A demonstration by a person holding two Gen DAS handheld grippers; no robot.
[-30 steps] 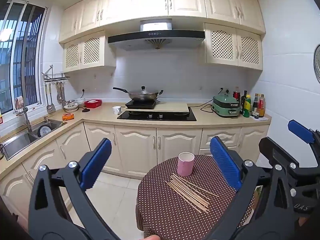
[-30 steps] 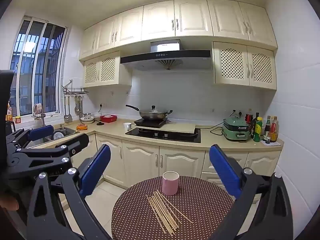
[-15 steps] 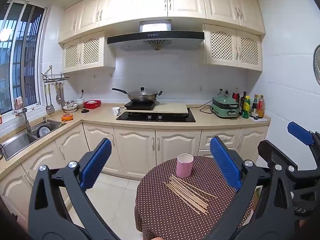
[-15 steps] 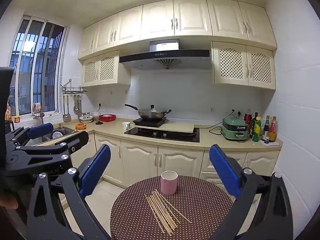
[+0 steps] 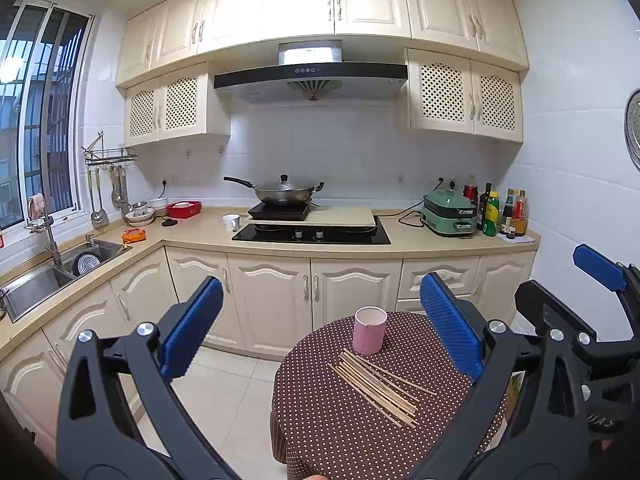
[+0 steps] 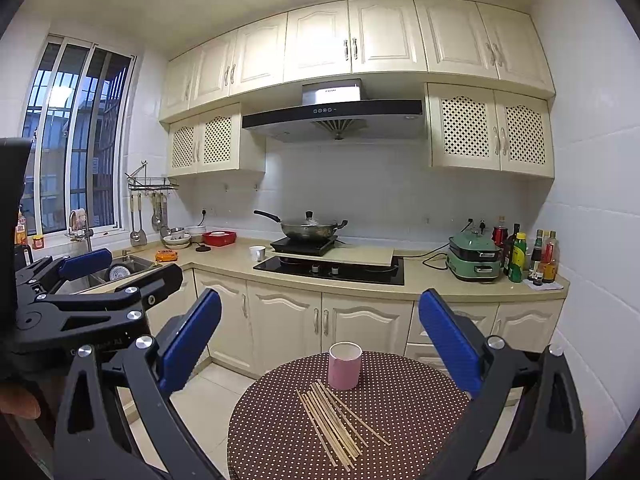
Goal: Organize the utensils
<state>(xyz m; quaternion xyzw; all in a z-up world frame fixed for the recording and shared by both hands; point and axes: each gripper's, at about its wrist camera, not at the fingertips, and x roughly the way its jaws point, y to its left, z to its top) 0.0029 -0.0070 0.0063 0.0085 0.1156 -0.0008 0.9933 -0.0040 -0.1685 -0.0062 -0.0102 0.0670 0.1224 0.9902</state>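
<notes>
Chopsticks (image 6: 334, 424) lie in a loose, slightly fanned bundle on the round, dot-patterned worktop (image 6: 416, 412), their far ends just beside the base of an upright pink cup (image 6: 345, 365); the left wrist view shows the same bundle (image 5: 376, 386) in front of the cup (image 5: 370, 335). Judged from their look, the sticks are thin, light, stiff wooden rods, smooth enough to roll or slide on the cloth, and easily scattered if nudged. A hold across the middle of a few sticks at once, with the fingers closing crosswise to their length, would likely keep them balanced; a hold near one end would let them droop and pivot. The cup appears light and could tip if bumped. The left gripper (image 5: 320, 332) and the right gripper (image 6: 320, 336) both hover above and short of the worktop, level and pointing forward, fingers spread wide and holding nothing. Each gripper also shows at the edge of the other's view.
</notes>
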